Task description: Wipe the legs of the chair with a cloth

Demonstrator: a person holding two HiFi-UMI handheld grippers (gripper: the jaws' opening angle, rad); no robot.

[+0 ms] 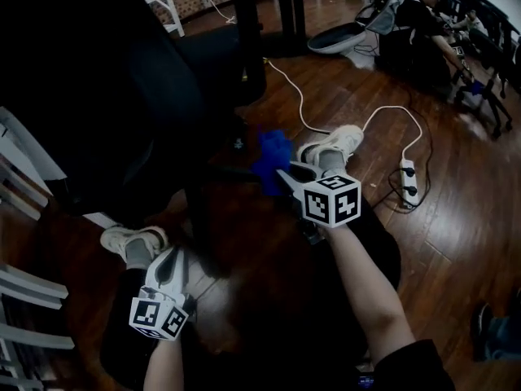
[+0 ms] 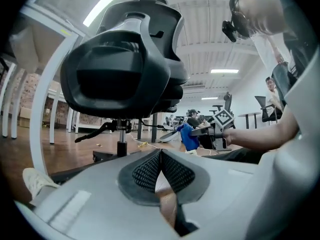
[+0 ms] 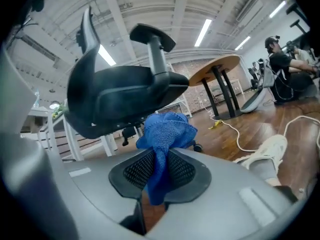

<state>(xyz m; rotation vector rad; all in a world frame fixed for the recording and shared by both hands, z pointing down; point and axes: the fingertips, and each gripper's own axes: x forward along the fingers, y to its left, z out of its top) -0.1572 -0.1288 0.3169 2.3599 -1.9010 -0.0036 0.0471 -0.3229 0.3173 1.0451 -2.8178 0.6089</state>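
A black office chair (image 1: 122,80) fills the upper left of the head view, and one of its dark base legs (image 1: 232,172) runs toward the middle. My right gripper (image 1: 282,174) is shut on a crumpled blue cloth (image 1: 273,157) at the end of that leg; I cannot tell whether the cloth touches it. In the right gripper view the cloth (image 3: 166,133) bulges from the closed jaws, below the chair seat (image 3: 125,99). My left gripper (image 1: 167,259) hangs low at the left, shut and empty (image 2: 160,154). It looks at the chair column (image 2: 121,145) and the cloth (image 2: 189,136).
White shoes (image 1: 334,143) (image 1: 130,239) stand on the wooden floor beside the chair base. A white cable (image 1: 297,96) and a power strip (image 1: 409,177) lie to the right. White frame bars (image 1: 24,287) stand at the left. A person (image 1: 423,23) sits at the back right.
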